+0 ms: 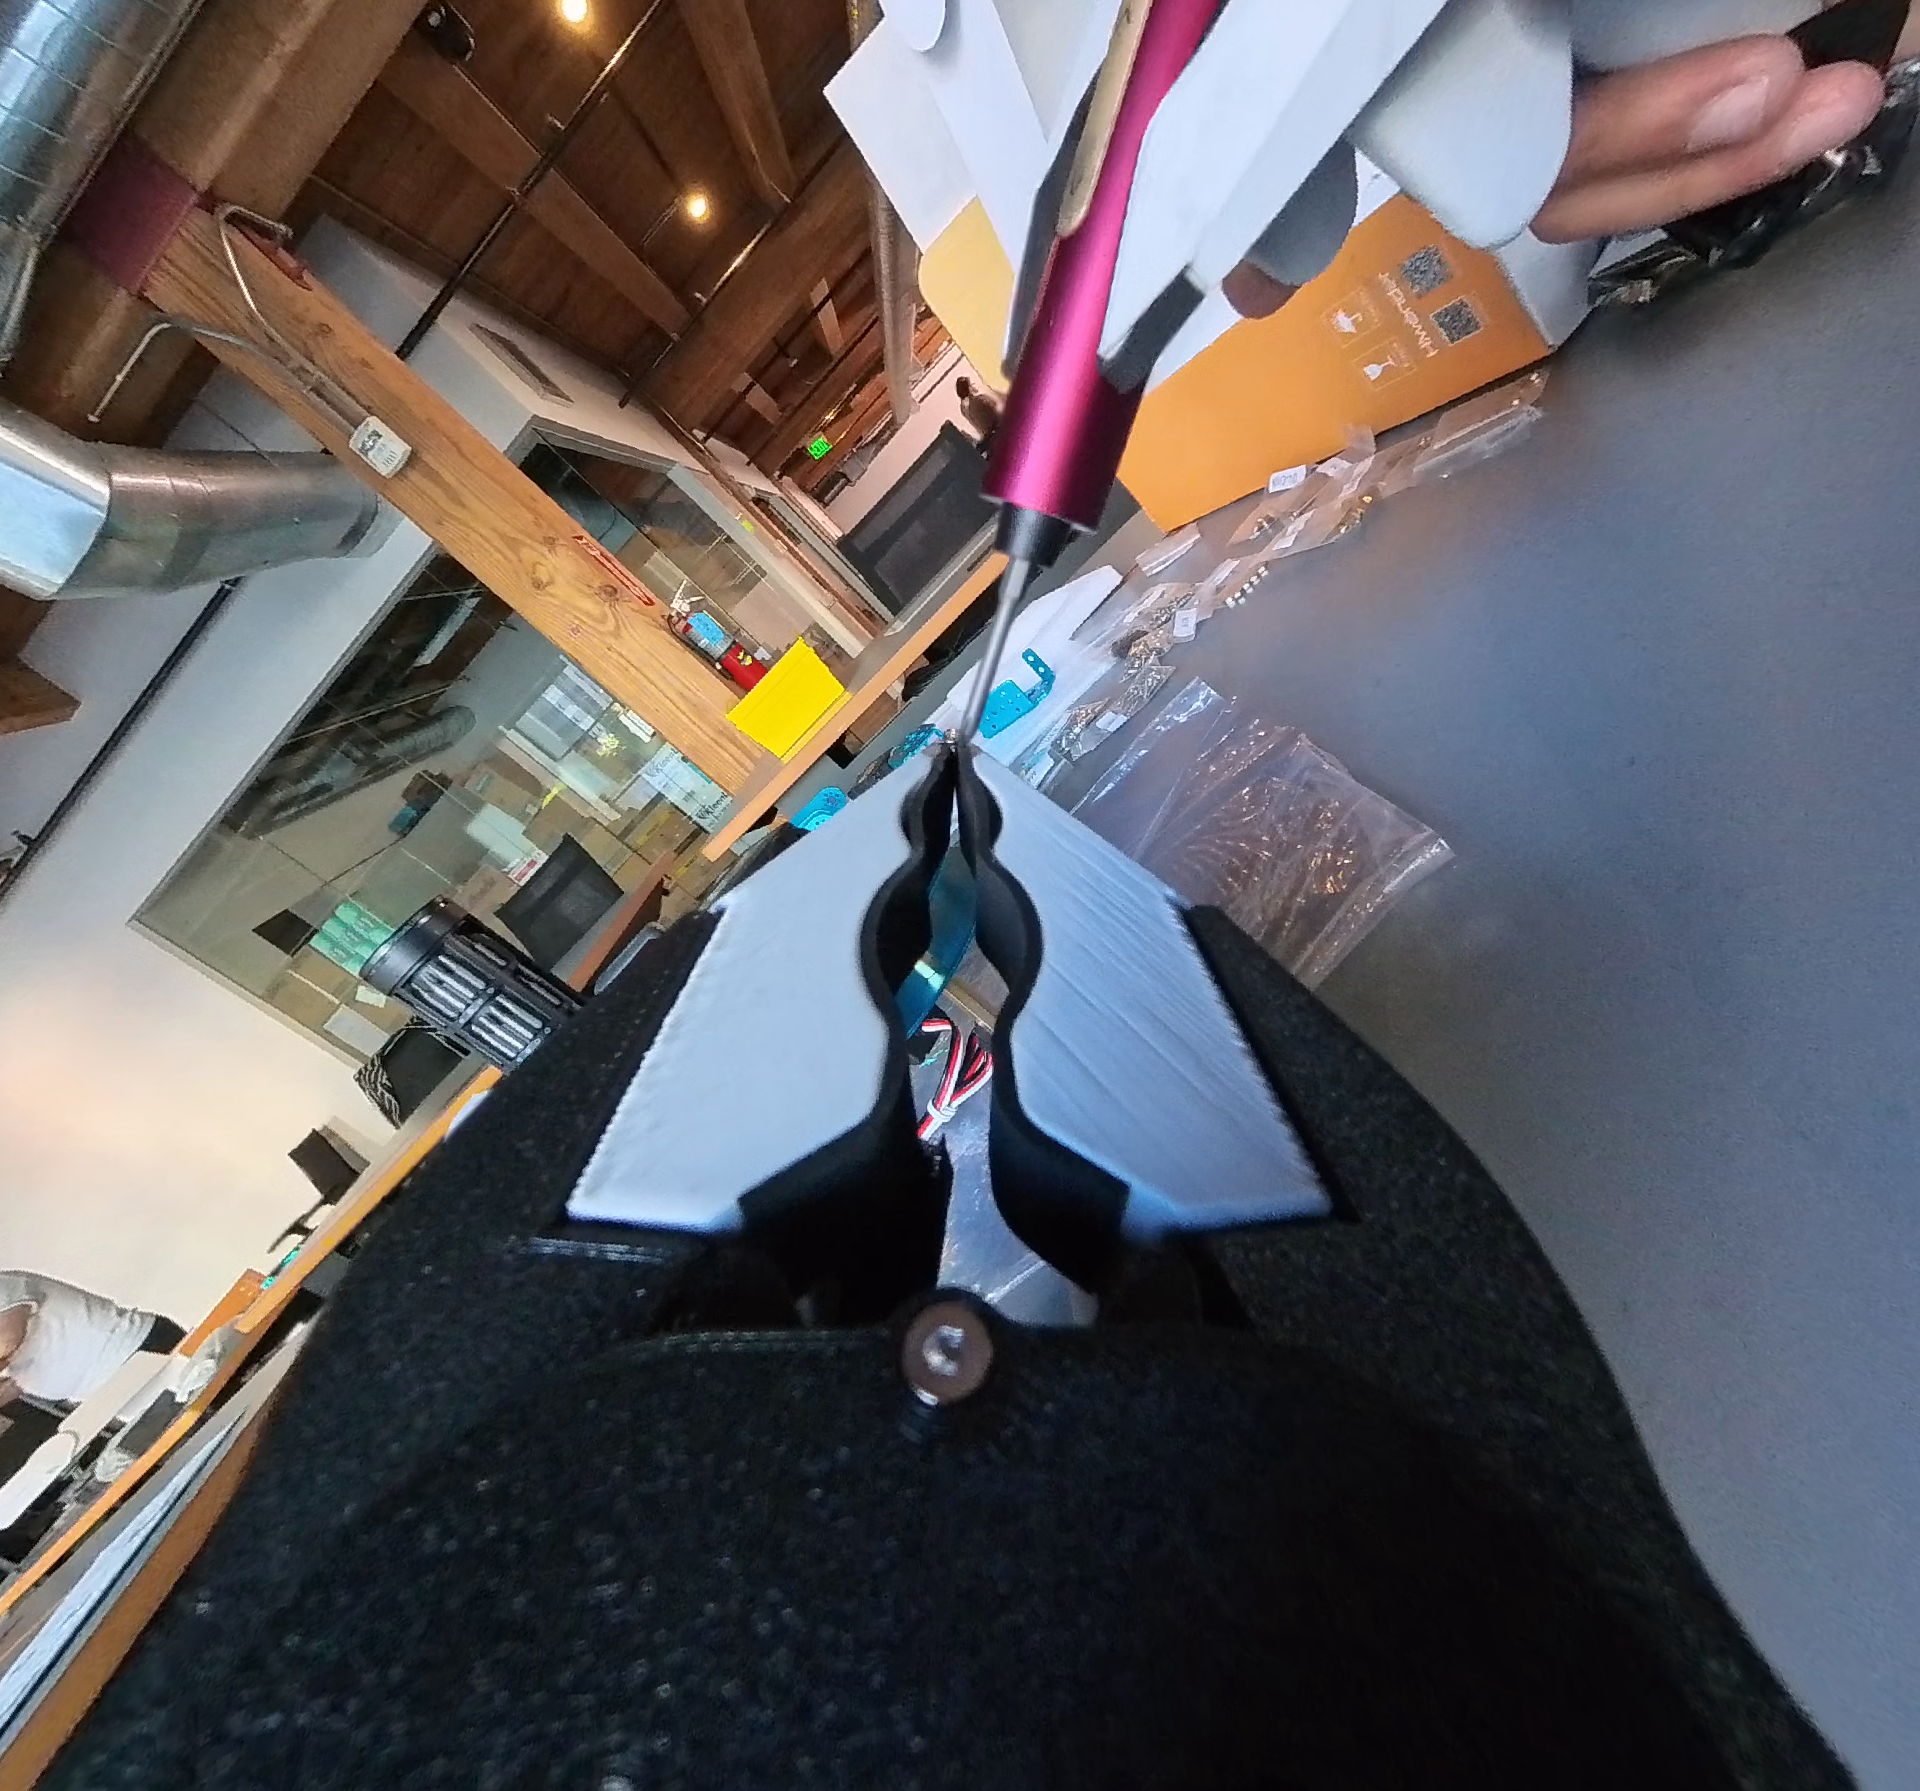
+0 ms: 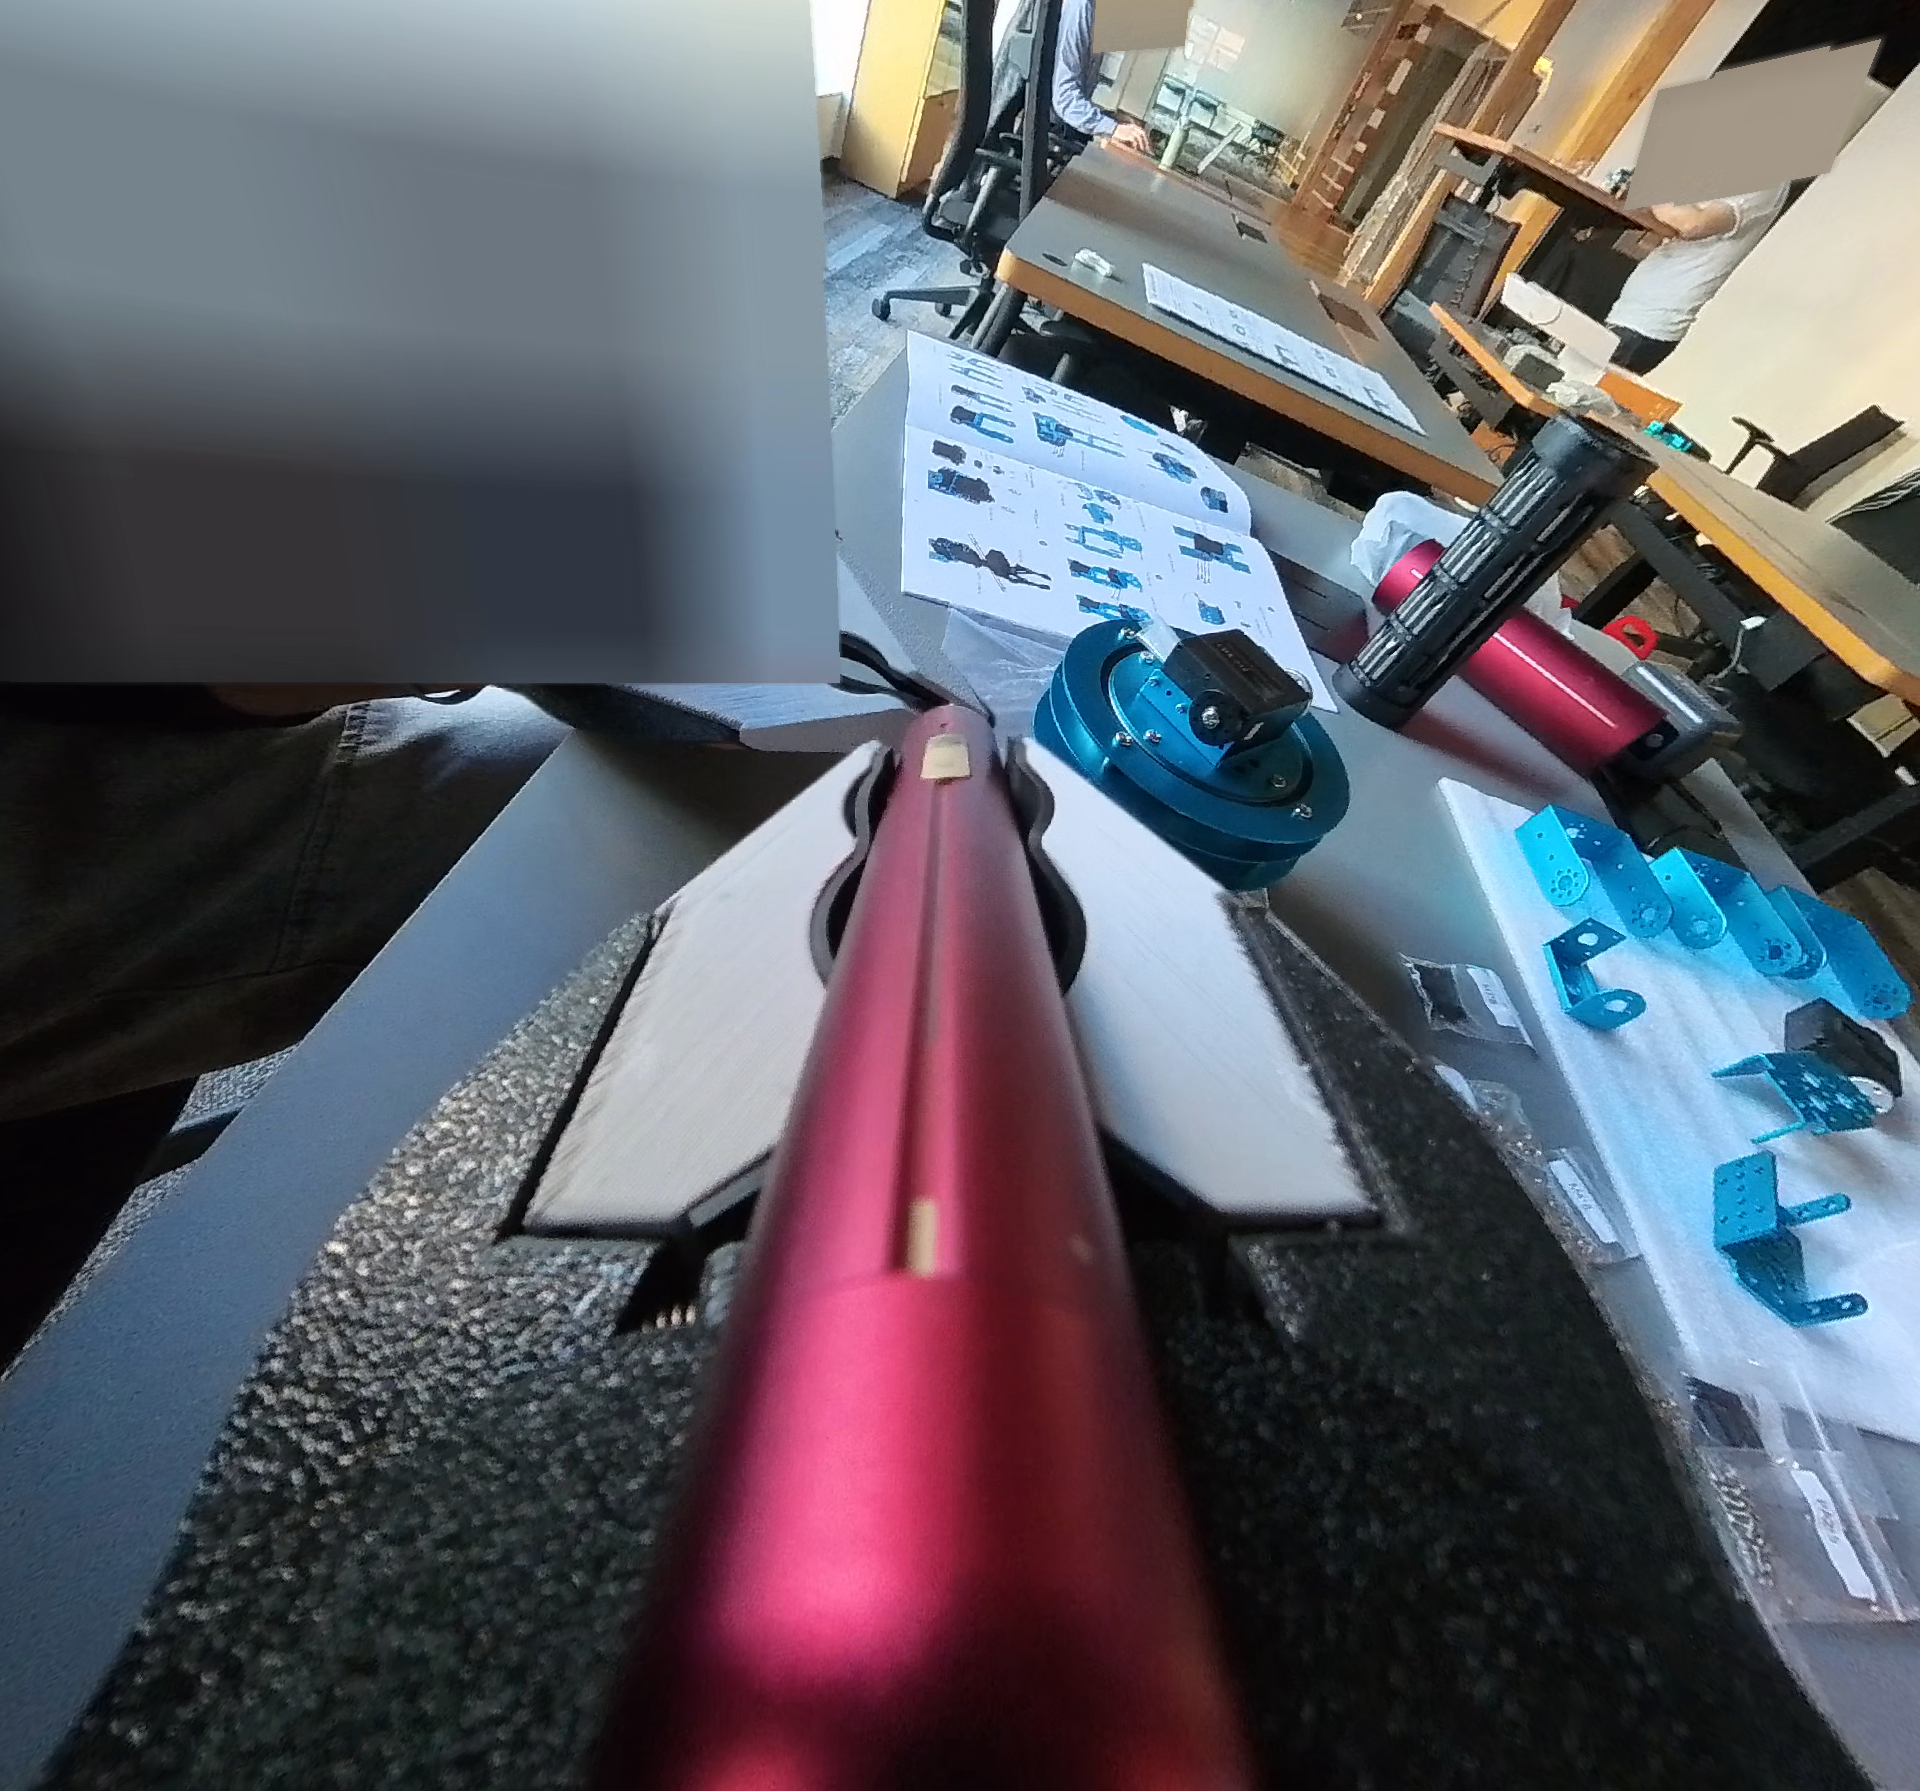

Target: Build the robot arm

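Observation:
In the left wrist view my left gripper is shut on a thin blue metal part, held edge-on between the black pads. Red, white and black wires hang behind it. A magenta electric screwdriver comes down from the upper right, and its thin bit meets the part at my left fingertips. My right gripper is shut on the screwdriver, whose body runs along the fingers. Its white fingers and a person's hand show in the left wrist view.
A blue round base with a black servo sits on the grey table. An open instruction booklet, a black bit holder, blue brackets on white foam, bags of screws and an orange box lie around. There is about 6 cm between the tips of the two grippers.

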